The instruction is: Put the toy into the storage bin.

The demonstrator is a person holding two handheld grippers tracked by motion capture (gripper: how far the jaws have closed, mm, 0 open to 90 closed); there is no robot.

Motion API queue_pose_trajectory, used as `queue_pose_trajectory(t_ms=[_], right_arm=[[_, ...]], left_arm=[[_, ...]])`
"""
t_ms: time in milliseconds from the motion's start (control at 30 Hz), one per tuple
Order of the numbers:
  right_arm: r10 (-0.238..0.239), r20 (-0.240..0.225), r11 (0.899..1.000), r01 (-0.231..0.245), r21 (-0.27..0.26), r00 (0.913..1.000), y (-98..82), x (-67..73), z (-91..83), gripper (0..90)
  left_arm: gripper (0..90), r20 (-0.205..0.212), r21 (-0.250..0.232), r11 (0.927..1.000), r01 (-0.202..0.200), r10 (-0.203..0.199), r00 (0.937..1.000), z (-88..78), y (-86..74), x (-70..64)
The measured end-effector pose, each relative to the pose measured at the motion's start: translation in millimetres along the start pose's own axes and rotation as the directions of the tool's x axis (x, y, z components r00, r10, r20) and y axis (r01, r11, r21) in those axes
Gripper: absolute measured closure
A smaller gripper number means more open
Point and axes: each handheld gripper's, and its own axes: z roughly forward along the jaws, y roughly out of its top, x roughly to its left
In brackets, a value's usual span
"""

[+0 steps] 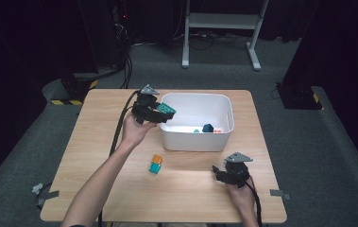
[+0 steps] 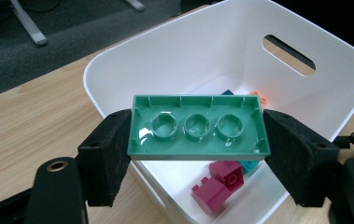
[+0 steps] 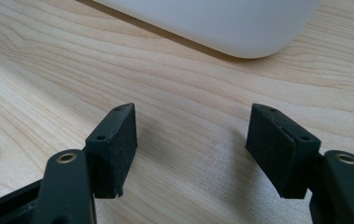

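— Green plate brick (image 2: 198, 127): location?
— Clamped by its short ends in left gripper (image 2: 198, 135), underside up; held over left rim of white bin (image 1: 196, 141), near table's (image 1: 91, 156) far edge.
— Right gripper (image 3: 191, 140)?
— Released, jaws wide, nothing between; low over bare wood near right front corner.
— Elsewhere?
— Orange-and-teal block (image 1: 156, 164) lying mid-table, just before bin; magenta brick (image 2: 217, 185) inside bin.

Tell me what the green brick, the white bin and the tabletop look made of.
Green brick, clamped in the left gripper: glossy moulded plastic, going by the highlights and hollow underside tubes. White bin: smooth, semi-matte plastic, probably moulded, given its rounded corners and cut-out handle. Tabletop: light wood grain, possibly laminate; low sheen.
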Motion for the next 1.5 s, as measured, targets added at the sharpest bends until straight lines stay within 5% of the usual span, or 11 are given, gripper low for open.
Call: queue_pose_trajectory(t_ms=[467,733,1500], right_arm=[[-0.001,0.0,1.0,0.001,0.0,1.0,0.0,-0.1,0.0,33.3],[-0.001,-0.001,1.0,0.001,0.0,1.0,0.0,-0.1,0.0,33.3],[0.0,0.0,1.0,0.0,0.0,1.0,0.0,0.0,0.0,33.3]], left_arm=[[26.9,-0.003,0.039,0.9985,-0.039,0.04,0.9992,17.6,0.5,-6.5],[20.1,0.005,0.02,0.9989,-0.041,0.041,0.9991,16.7,1.5,-8.6],[17.9,-0.015,-0.042,0.9982,-0.043,0.043,0.999,-22.5,-18.1,-7.3]])
